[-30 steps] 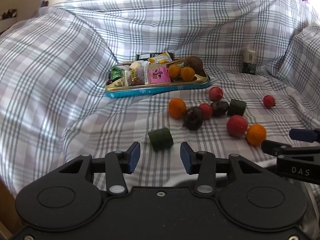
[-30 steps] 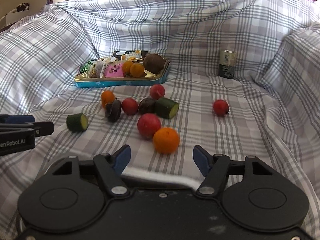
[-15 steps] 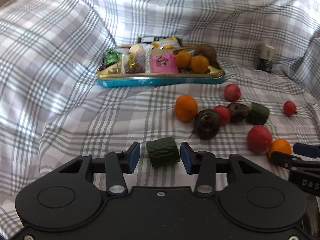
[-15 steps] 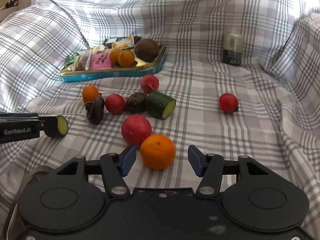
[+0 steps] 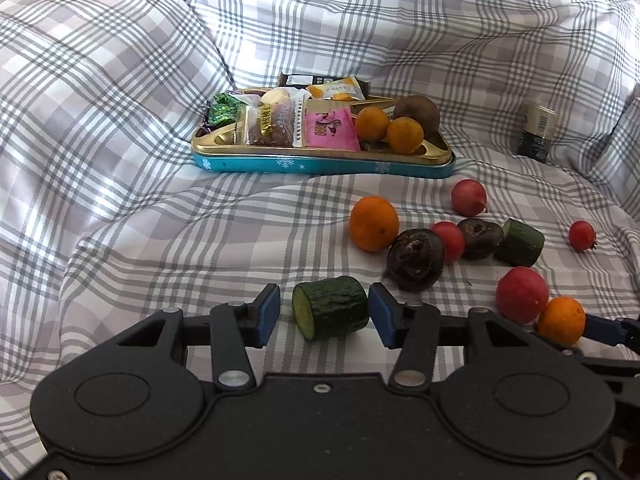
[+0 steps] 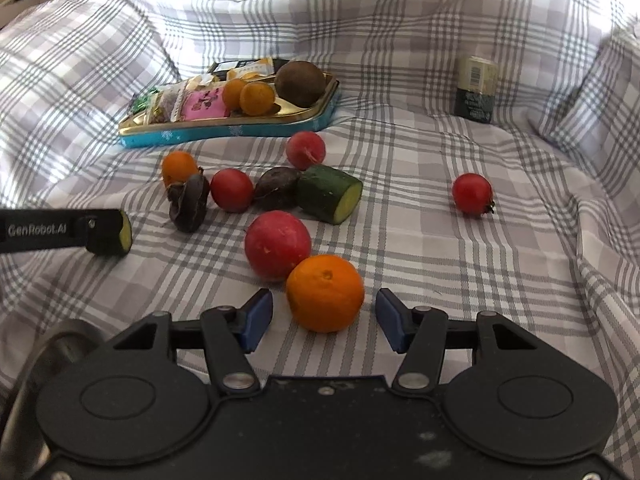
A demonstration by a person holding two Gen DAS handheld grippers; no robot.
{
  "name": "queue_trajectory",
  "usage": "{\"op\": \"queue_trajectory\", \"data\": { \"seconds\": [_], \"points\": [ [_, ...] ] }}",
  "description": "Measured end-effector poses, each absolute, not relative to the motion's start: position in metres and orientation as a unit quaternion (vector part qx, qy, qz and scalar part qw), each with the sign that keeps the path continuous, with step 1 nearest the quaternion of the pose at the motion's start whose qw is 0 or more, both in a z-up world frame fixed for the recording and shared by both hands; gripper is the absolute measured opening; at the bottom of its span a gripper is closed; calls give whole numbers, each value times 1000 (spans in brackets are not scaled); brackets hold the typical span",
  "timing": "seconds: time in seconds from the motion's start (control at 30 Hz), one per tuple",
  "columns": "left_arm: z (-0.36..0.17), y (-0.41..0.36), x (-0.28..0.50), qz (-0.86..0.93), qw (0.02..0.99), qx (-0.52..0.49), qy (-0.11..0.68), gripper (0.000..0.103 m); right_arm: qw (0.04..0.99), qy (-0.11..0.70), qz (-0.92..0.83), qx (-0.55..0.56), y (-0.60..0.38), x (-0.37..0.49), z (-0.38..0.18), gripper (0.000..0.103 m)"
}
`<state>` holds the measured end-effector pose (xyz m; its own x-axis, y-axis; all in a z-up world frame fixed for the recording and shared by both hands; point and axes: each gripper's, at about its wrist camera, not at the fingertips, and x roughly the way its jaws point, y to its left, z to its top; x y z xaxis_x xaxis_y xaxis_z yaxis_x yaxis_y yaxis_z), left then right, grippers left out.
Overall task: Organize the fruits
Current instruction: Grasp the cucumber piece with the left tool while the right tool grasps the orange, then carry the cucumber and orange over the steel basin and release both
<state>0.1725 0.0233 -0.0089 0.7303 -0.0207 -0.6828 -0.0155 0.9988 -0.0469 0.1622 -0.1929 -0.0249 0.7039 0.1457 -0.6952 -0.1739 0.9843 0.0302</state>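
The job looks barely begun. In the tin, at the back of the checked cloth, lie two small oranges and a brown fruit beside a row of snack packets. Everything else is loose on the cloth in front of the tin: just before its right end a pink-red fruit; nearer still a cluster of an orange, a wrinkled dark fruit, a red fruit, a second dark fruit and a cucumber piece; a small red fruit well off to the right of the tin.

Two pickups seem to be in hand. The left gripper has its fingers either side of a cucumber chunk, a short dark-green, bumpy cylinder lying on its side with the pale cut face turned left; the fingers have just been opening and stand released, a gap showing at each side, thinner on the right. The right gripper frames a bright, round orange fruit, which touches a big red fruit behind it. Those fingers have just been closing but appear short of the peel, though the far side is hard to judge. A dark jar stands to the right of the tin.
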Motion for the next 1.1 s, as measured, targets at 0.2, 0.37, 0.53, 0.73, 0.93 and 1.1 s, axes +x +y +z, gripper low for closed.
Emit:
{"op": "queue_trajectory", "data": {
  "seconds": [0.2,0.37,0.53,0.73,0.93,1.1],
  "points": [
    [-9,22,172,-2,931,-25,363,57,923,373,94,-17,-191,163,-25,58],
    [-10,23,173,0,930,-25,366,57,923,374,93,-12,-192,164,-25,58],
    [-14,25,177,8,926,-26,378,57,923,373,93,-15,-191,164,-25,59],
    [-19,25,179,9,923,-29,384,57,925,370,88,-10,-192,165,-25,51],
    [-19,25,178,-4,924,-37,380,49,927,367,81,-6,-195,165,-25,41],
    [-11,26,171,-22,933,-47,357,49,928,363,77,1,-197,163,-23,41]
  ]
}}
